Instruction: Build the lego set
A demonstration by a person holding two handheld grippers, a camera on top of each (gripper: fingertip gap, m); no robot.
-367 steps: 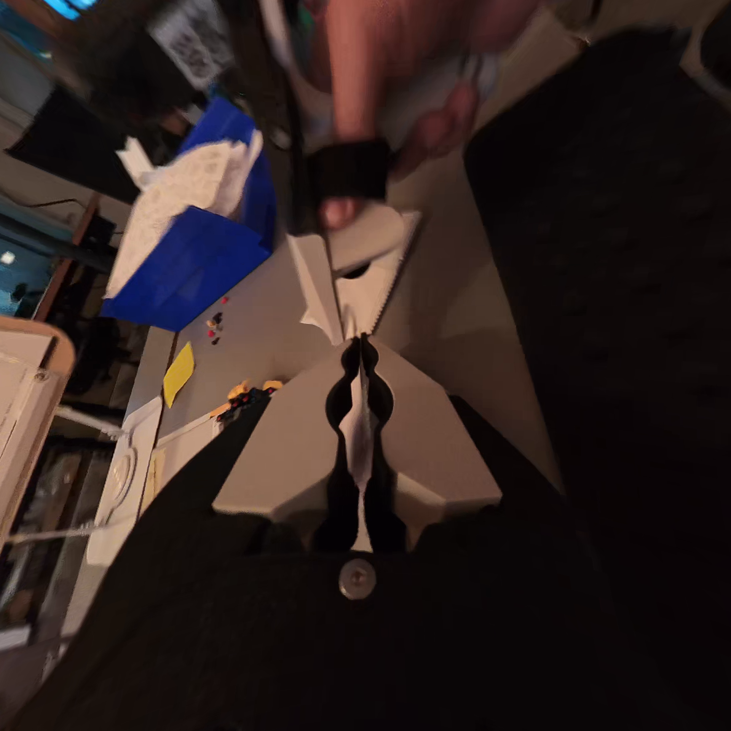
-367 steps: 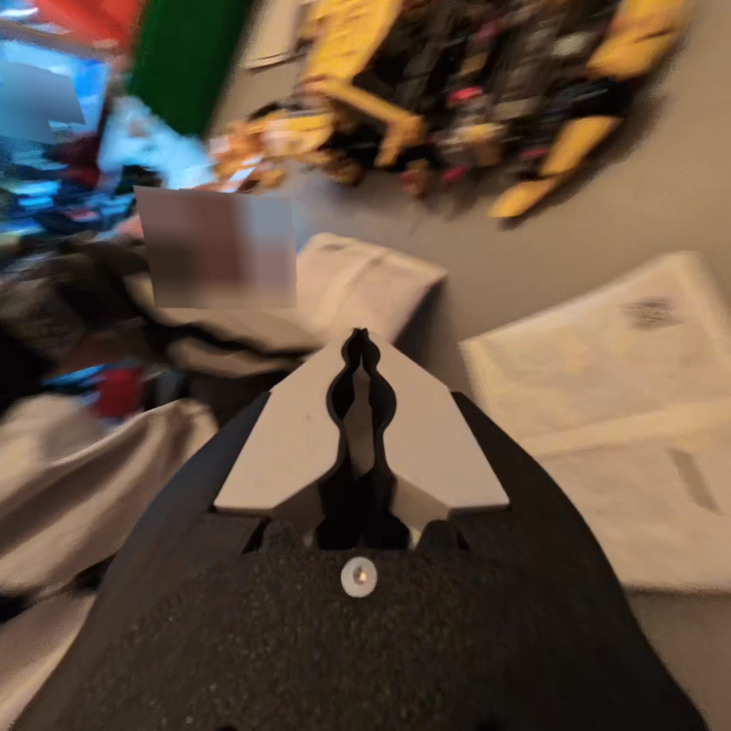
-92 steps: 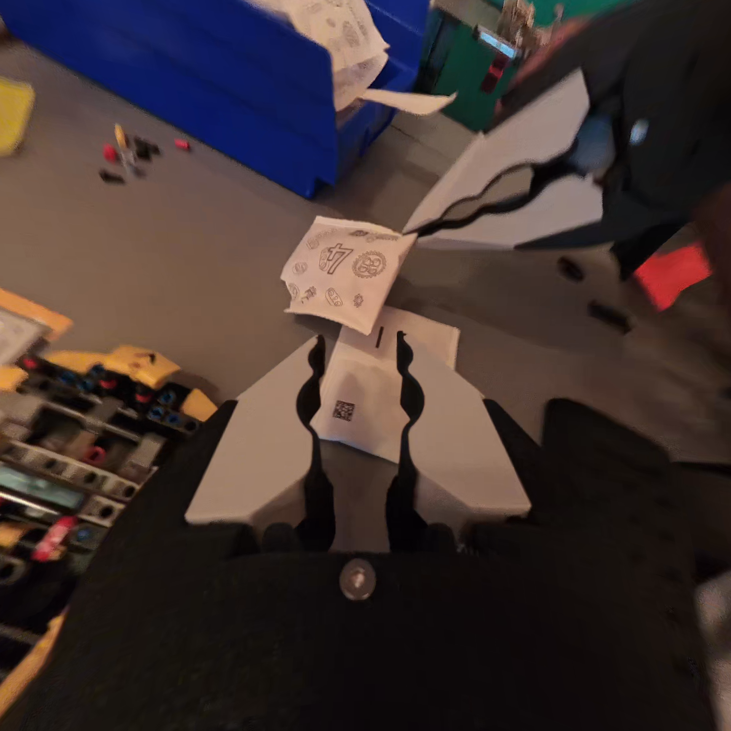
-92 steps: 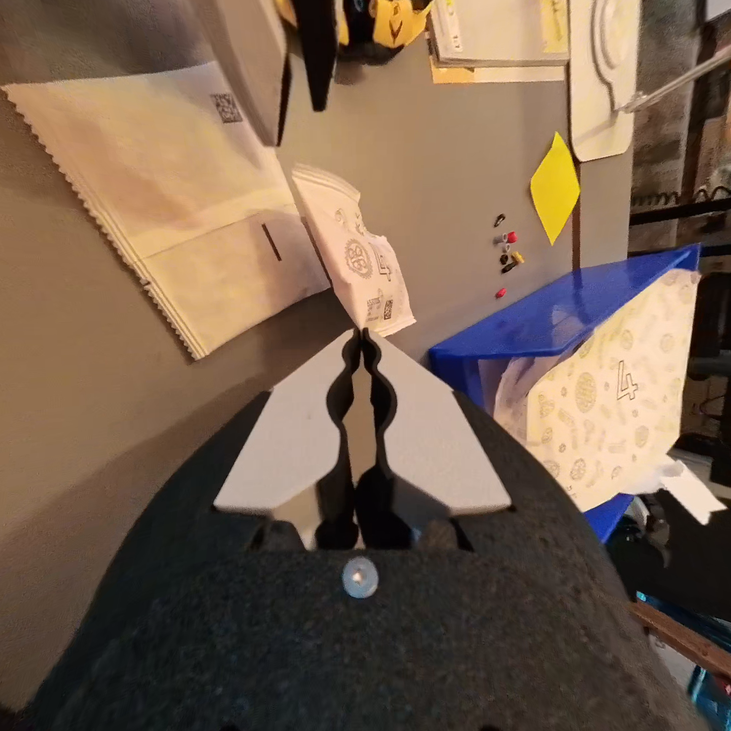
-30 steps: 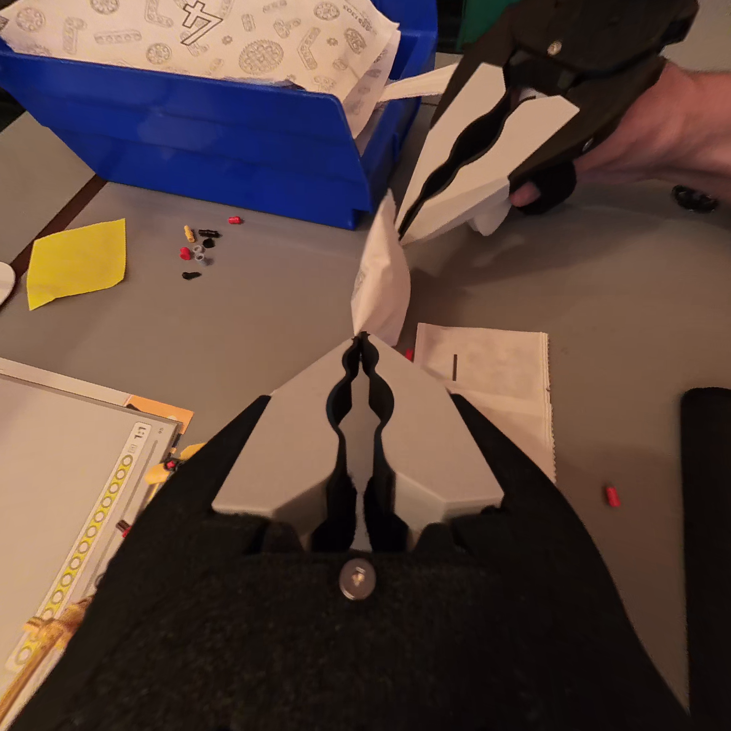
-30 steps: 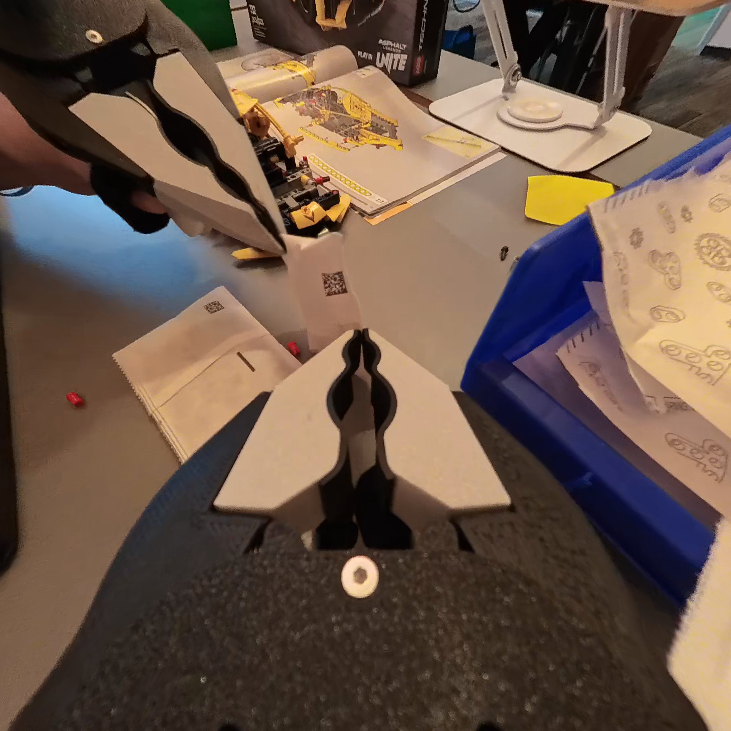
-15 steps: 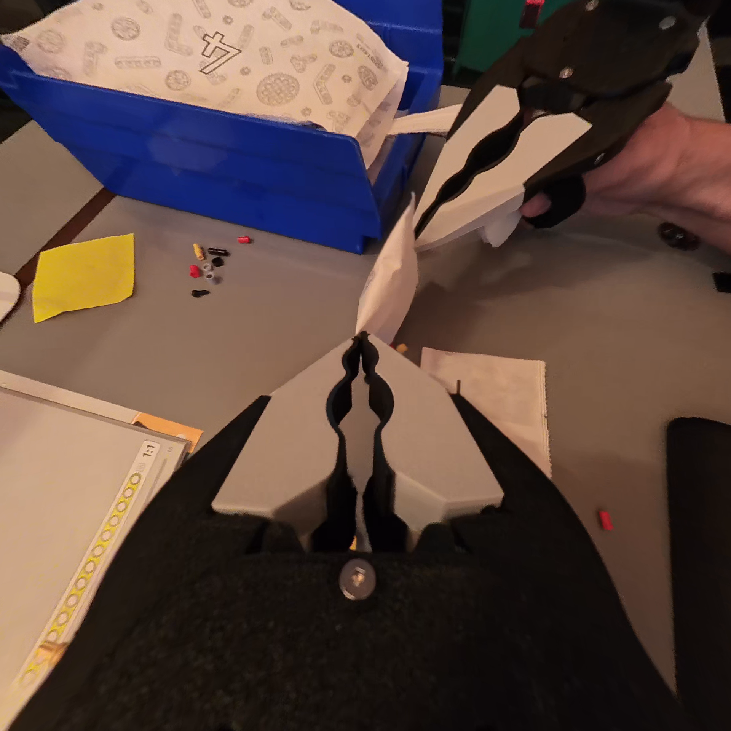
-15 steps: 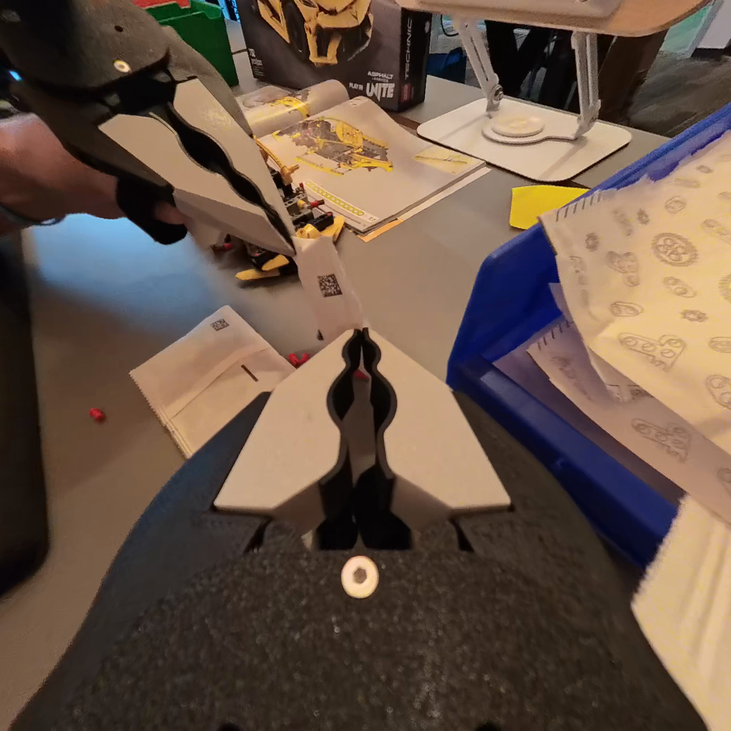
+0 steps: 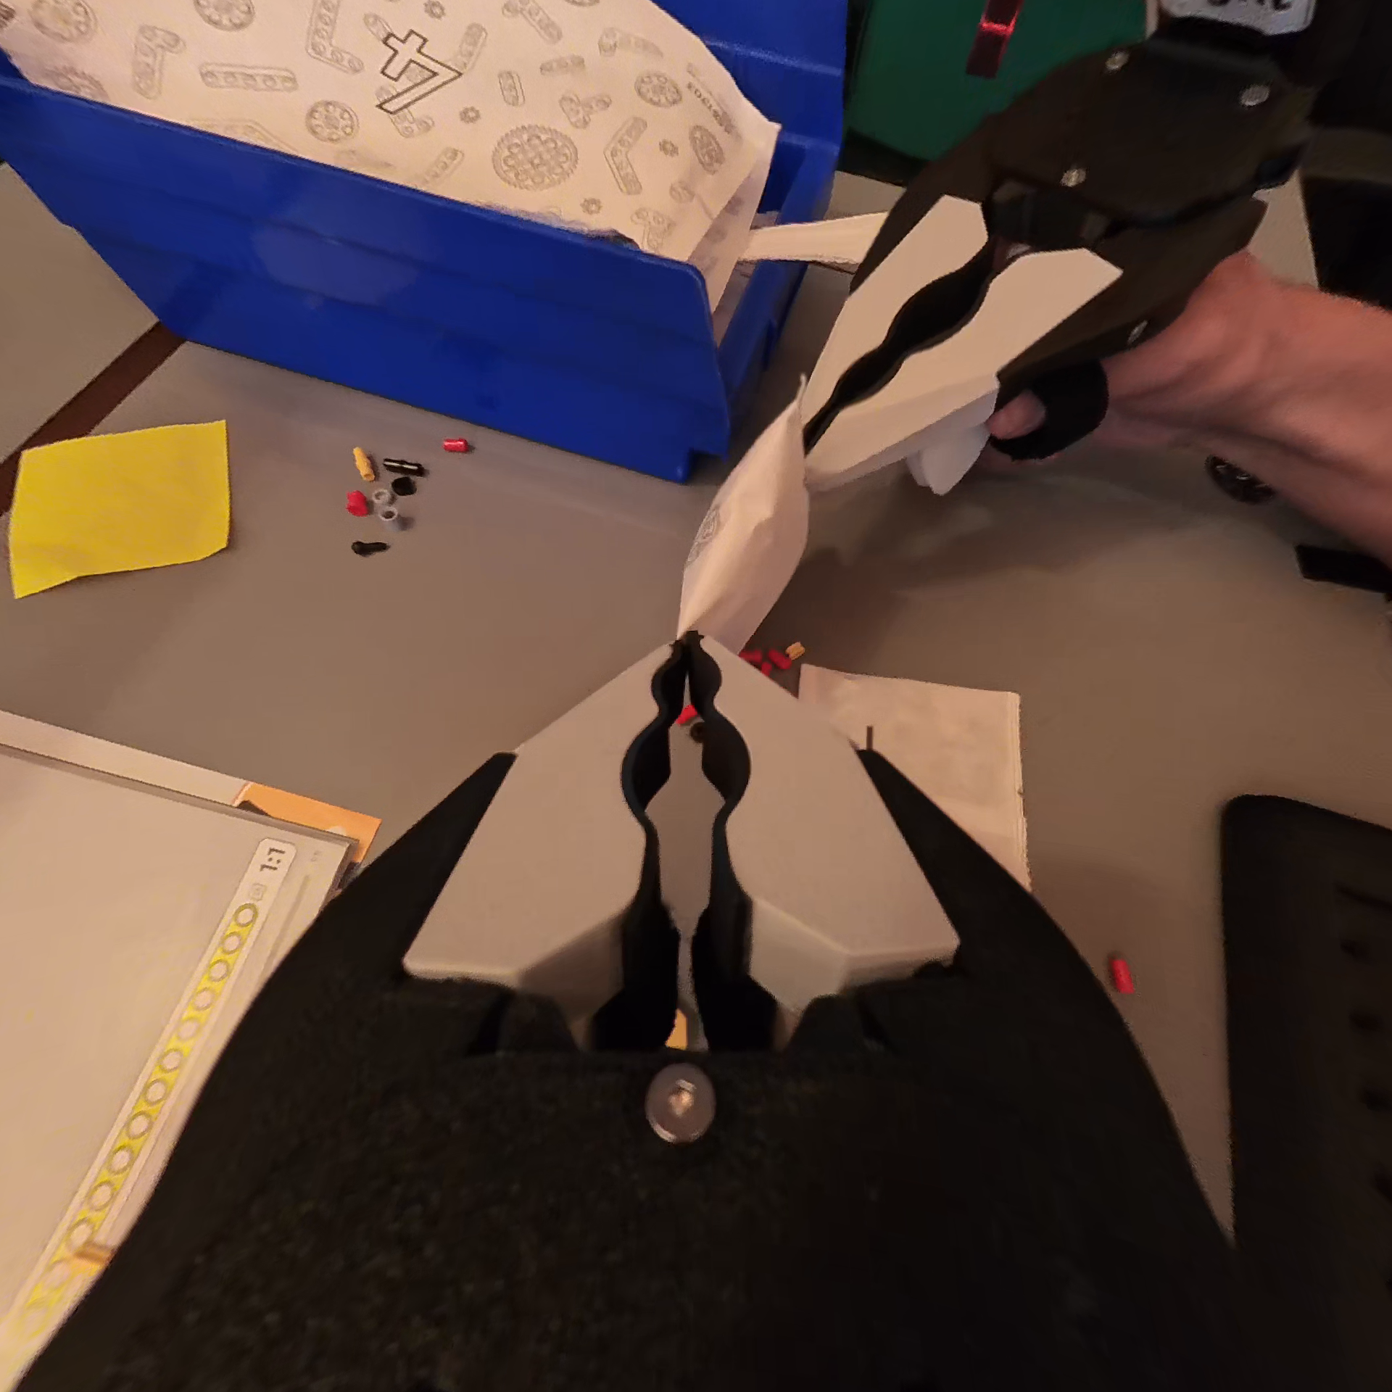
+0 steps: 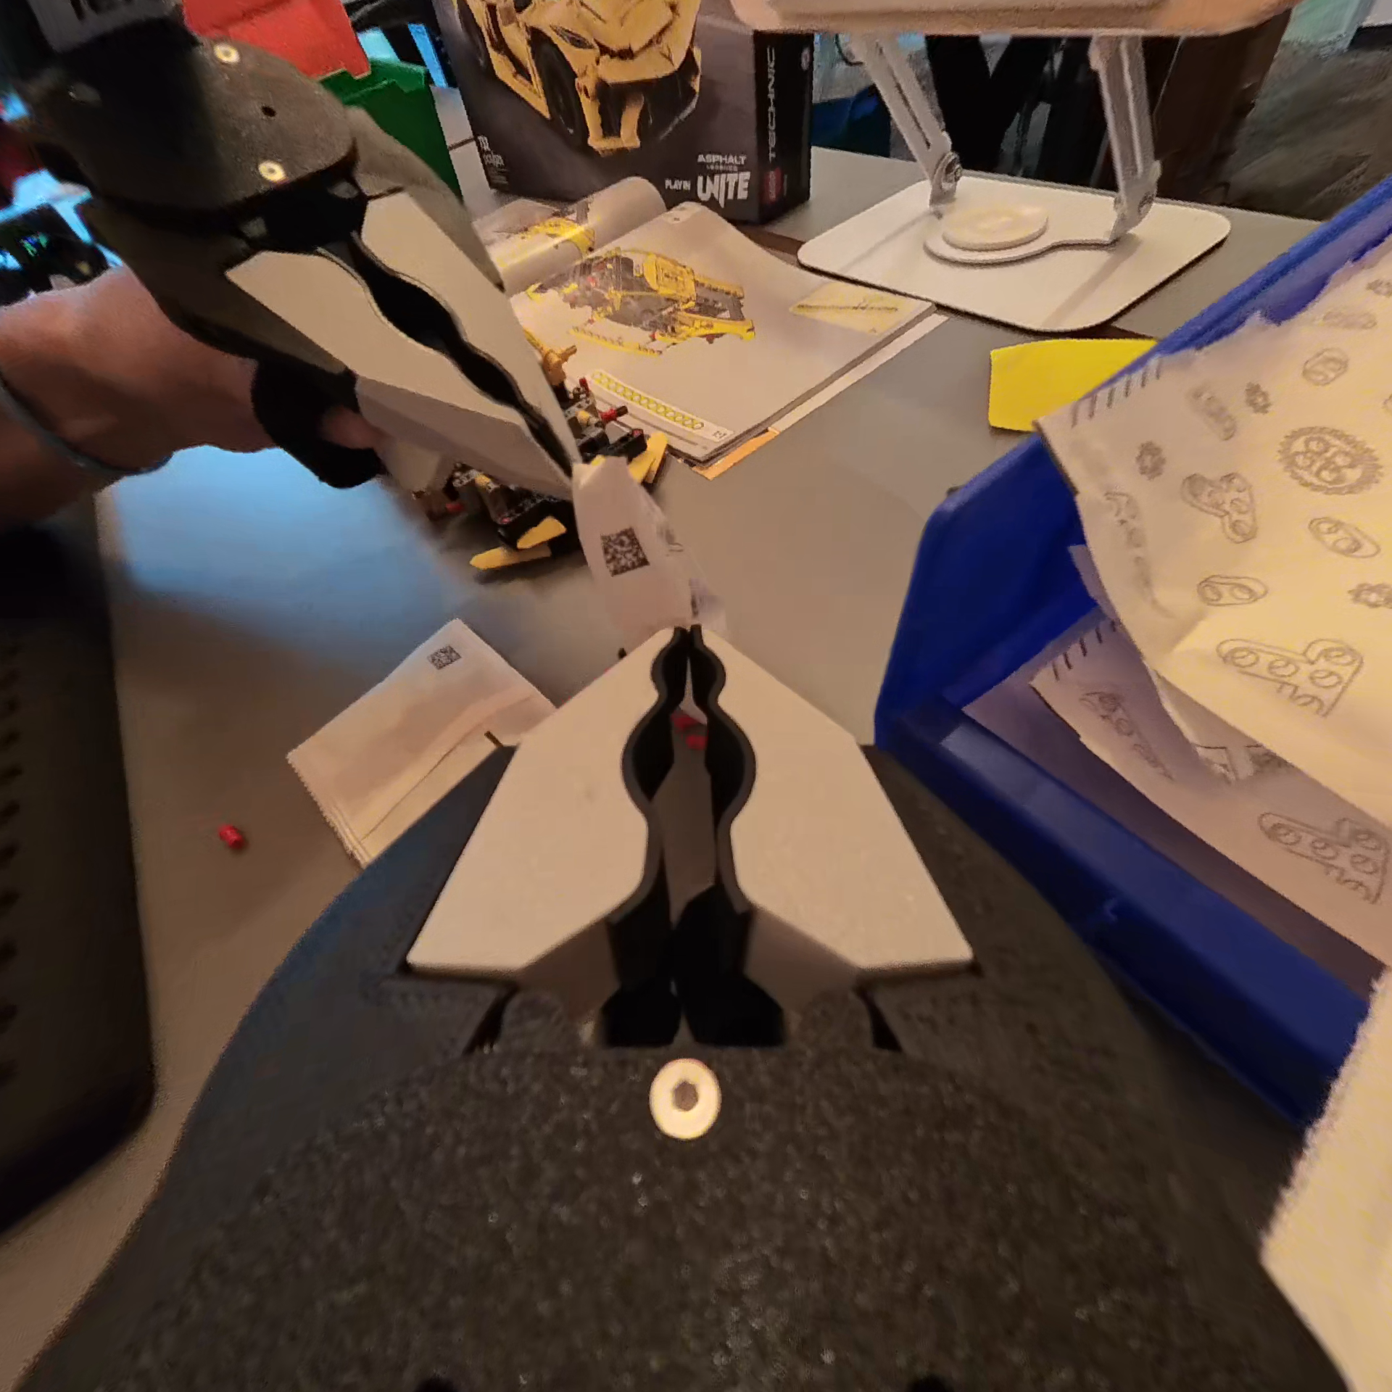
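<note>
**Technician:** Grey tabletop (image 9: 527, 602), read left to right in the left wrist view: a yellow paper scrap (image 9: 120, 505), a cluster of loose pins (image 9: 384, 493), a blue bin (image 9: 422, 294) stuffed with printed paper bags, then the small paper parts bag (image 9: 746, 542) suspended above the surface.

**Inspector:** Gripper states?

**Technician:** The left gripper (image 9: 689, 644) has its tips pressed together on the bag's lower corner. The right gripper (image 9: 810, 444) is likewise clamped on the upper corner. The bag is stretched between the two, clear of the table. Red pins (image 9: 764, 661) lie directly below it, beside a flat emptied bag (image 9: 941, 753).

**Inspector:** Failure modes?

**Technician:** Three, as judged. One: the paper may tear abruptly under opposing pull, scattering parts; one red pin (image 9: 1121, 978) already lies well apart from the rest. Two: a pinched corner may slip from the closed tips, dropping the bag. Three: ejected parts may roll off the table edge or under the open instruction booklet (image 10: 715, 331).

**Inspector:** And the model?

**Technician:** The partly built yellow and black model (image 10: 542, 489) sits near the booklet in the right wrist view, behind the left gripper. Falling pins could lodge in it.
</note>
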